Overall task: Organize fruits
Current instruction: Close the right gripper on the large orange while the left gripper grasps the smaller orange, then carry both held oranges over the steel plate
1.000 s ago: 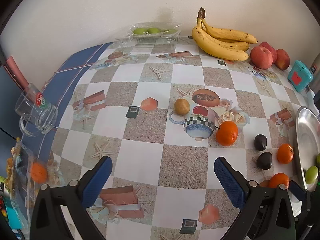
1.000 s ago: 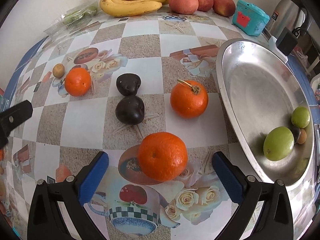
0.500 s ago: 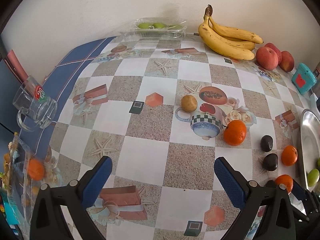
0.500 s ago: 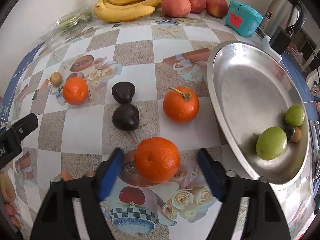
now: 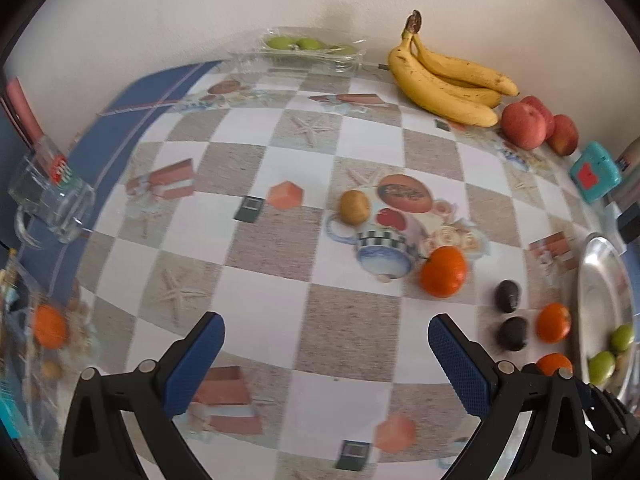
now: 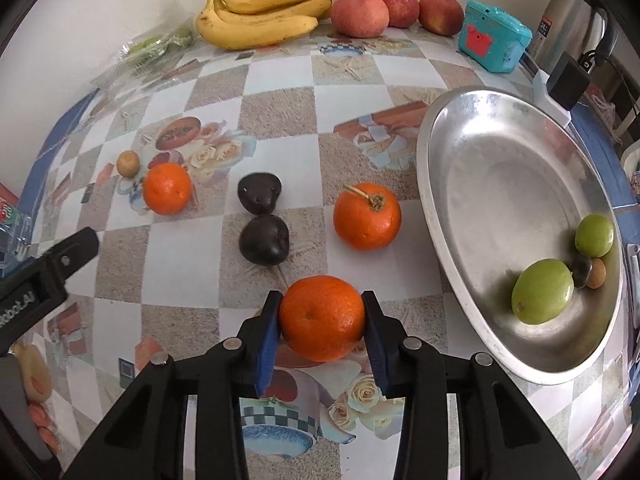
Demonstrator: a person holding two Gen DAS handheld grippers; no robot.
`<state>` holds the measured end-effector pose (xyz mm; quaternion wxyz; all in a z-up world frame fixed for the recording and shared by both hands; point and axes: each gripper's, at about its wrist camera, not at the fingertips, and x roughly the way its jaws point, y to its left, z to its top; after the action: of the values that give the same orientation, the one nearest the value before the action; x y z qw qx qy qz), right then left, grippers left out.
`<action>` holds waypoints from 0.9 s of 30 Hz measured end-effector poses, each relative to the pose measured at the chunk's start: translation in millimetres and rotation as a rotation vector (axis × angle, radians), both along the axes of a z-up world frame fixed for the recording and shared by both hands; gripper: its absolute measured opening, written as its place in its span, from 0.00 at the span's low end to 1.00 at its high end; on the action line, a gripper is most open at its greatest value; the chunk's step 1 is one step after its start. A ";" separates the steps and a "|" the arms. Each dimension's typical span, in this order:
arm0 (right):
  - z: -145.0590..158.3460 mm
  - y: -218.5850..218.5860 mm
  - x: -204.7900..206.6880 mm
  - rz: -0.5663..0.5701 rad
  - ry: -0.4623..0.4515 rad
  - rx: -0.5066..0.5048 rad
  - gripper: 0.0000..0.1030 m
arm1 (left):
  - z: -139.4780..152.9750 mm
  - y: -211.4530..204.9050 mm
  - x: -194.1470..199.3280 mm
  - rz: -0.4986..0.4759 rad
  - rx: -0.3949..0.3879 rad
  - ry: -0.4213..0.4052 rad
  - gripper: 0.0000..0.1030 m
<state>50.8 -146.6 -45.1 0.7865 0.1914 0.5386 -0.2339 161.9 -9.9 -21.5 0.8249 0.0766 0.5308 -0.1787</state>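
Right gripper (image 6: pixel 322 316) clenched on the nearest orange (image 6: pixel 321 317), blue pads touching its two sides at the widest part; fruit sits low over the table (image 6: pixel 280 112), near the front edge, metal tray (image 6: pixel 500 152) just to its right

Left gripper (image 5: pixel 323 344) spread wide, holding nothing, over bare checkered cloth toward the table's left side

Handling, judged: orange looks firm, fairly light, rind dimpled so pads should bite well; round, so it can roll out if gripped off-centre. Hold across the widest part, as here. Squeeze too hard and the rind may bruise

Loose on the table: stemmed orange (image 6: pixel 367 216) between the held one and the tray rim, third orange (image 6: pixel 167 188) farther left, two dark fruits (image 6: pixel 262 218) between them

Right view alone shows the grasp itself and the tray's contents: two green fruits (image 6: pixel 543 297) and small bits at its near-right end

Left view alone shows the glass mug (image 5: pixel 50 196) at the left edge, and the clear pack of green fruits (image 5: pixel 308 46) plainly; there the held orange is only a sliver

Bananas (image 6: pixel 264 12) and apples (image 6: pixel 360 14) line the back edge in both
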 end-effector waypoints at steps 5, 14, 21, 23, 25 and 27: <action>24.3 -2.4 -3.0 0.004 -0.059 -0.016 0.39 | 1.0 -6.5 5.3 0.040 -0.102 0.081 1.00; 59.8 -19.9 7.1 0.011 -0.120 -0.089 0.39 | -1.2 -54.5 10.3 -0.036 -0.107 0.067 0.73; 81.7 -34.1 21.4 0.031 -0.165 -0.148 0.39 | -20.9 -73.8 15.6 -0.025 -0.072 0.094 0.41; 85.9 -38.4 24.4 0.029 -0.186 -0.146 0.39 | -21.8 -77.0 16.2 -0.024 -0.078 0.095 0.34; 86.5 -42.8 27.9 0.028 -0.199 -0.128 0.39 | -21.0 -78.5 16.8 -0.016 -0.074 0.093 0.34; 85.5 -45.2 31.2 0.031 -0.204 -0.116 0.39 | -18.0 -77.5 18.0 -0.001 -0.093 0.093 0.34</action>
<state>81.9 -191.9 40.4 0.8505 0.1599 0.4442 -0.2319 180.0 -87.4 -39.5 0.8019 0.0299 0.5596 -0.2069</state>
